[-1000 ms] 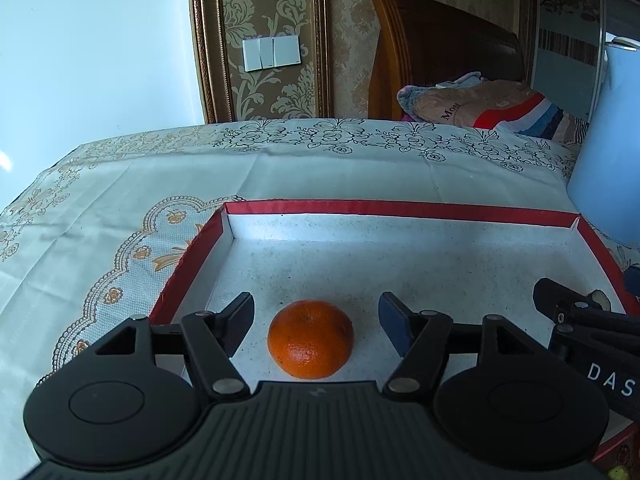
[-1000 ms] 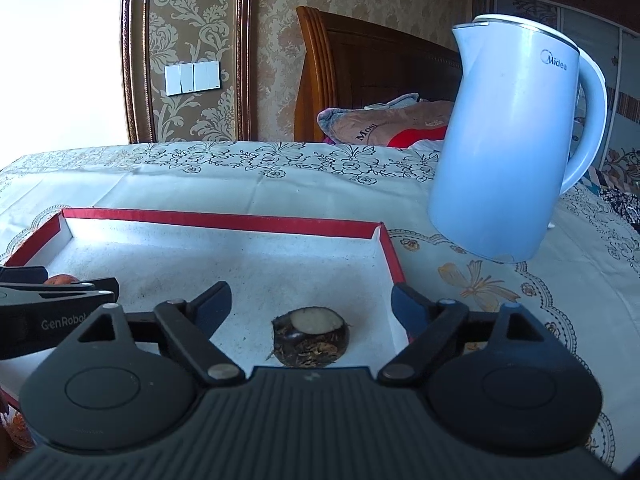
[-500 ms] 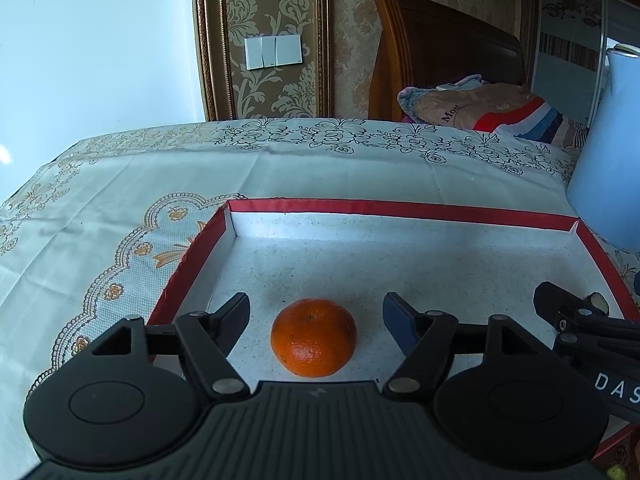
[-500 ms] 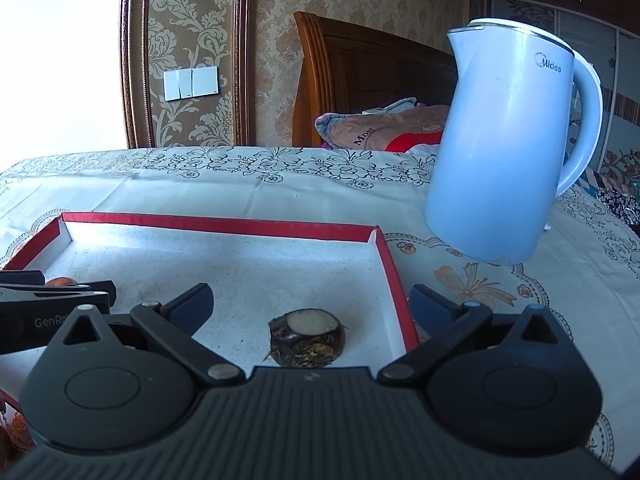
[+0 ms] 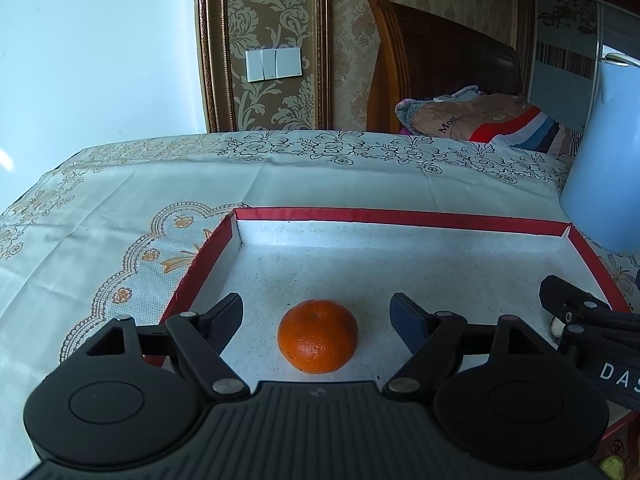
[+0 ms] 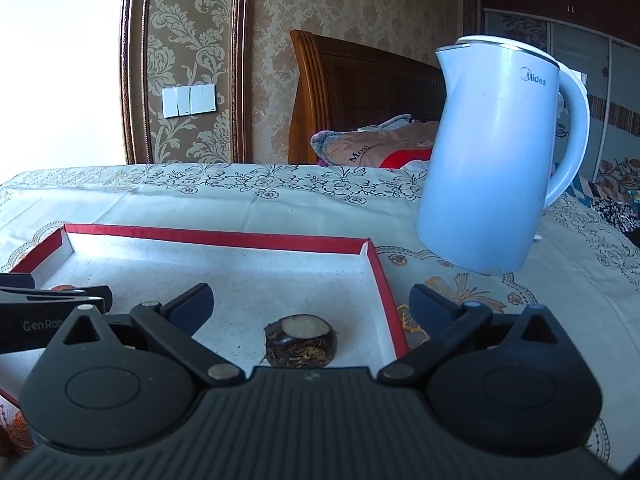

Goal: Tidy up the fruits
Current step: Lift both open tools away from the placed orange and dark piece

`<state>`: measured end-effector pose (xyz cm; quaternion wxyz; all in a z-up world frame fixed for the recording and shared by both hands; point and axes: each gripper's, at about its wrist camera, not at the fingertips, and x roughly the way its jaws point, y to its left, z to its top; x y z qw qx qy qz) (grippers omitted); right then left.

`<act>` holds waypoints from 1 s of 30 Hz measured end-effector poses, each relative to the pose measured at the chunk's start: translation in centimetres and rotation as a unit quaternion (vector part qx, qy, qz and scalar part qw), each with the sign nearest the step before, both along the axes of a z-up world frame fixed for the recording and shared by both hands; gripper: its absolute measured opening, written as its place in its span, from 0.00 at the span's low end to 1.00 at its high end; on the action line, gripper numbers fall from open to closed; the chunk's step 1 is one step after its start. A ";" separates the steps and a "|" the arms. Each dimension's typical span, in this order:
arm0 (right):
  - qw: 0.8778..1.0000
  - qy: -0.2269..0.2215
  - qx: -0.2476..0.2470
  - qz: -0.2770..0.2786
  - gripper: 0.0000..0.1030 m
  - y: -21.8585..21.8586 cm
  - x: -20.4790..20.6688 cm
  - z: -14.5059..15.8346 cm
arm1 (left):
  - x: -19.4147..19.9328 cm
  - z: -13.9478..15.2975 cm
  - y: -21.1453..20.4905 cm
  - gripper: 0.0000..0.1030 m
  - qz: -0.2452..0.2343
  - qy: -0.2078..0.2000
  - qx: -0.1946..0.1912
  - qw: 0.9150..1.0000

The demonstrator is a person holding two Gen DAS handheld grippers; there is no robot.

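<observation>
Left claw (image 5: 318, 314) spread wide, released, straddling an orange (image 5: 317, 336) without touching it. Orange resting on the speckled white floor of a shallow red-rimmed tray (image 5: 400, 216), near the front edge; round, so no long axis, the stem dimple turned up and slightly away. Printed in white on the right claw's arm where it juts in from the right of the left view: "DAS", cut off by the frame.

Right claw (image 6: 310, 304) likewise released, fingers well apart on either side of a dark water chestnut (image 6: 301, 340), neither pad touching it. Chestnut sitting squat and upright in the tray's front right corner (image 6: 384, 292), its pale cut face turned up, just beside the red right wall. Right finger reaching out past that wall, over the cloth. Readable on the left claw's arm at the left edge of the right view: "GenRob", the rest hidden.

Farther back, beyond the tray's right corner: a pale blue kettle (image 6: 496, 160) marked "Midea", standing on the worktop's floral cloth (image 5: 280, 184), apart from the tray. Behind the worktop, a wooden headboard (image 5: 440, 68) and a folded blanket (image 5: 472, 120) with lettering "Mos", remainder unreadable. On the patterned wall, a white switch panel (image 5: 273, 64).
</observation>
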<state>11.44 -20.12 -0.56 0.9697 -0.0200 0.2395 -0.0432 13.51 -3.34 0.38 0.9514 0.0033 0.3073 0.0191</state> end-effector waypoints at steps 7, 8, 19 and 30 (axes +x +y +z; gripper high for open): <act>1.000 0.007 0.029 -0.003 1.00 -0.8 -0.3 -0.1 | -0.8 0.2 0.0 0.78 -0.009 -0.006 -0.002 1.000; 1.000 0.008 0.026 -0.003 1.00 -0.8 -0.4 -0.1 | -0.9 0.2 0.0 0.78 -0.010 -0.008 -0.002 1.000; 1.000 -0.001 -0.016 0.000 1.00 0.5 -1.2 -0.5 | -2.0 0.5 0.0 0.78 -0.013 -0.019 0.000 1.000; 1.000 -0.004 -0.021 0.012 1.00 0.7 -1.8 -0.5 | -2.8 0.6 0.5 0.78 -0.012 -0.022 -0.005 1.000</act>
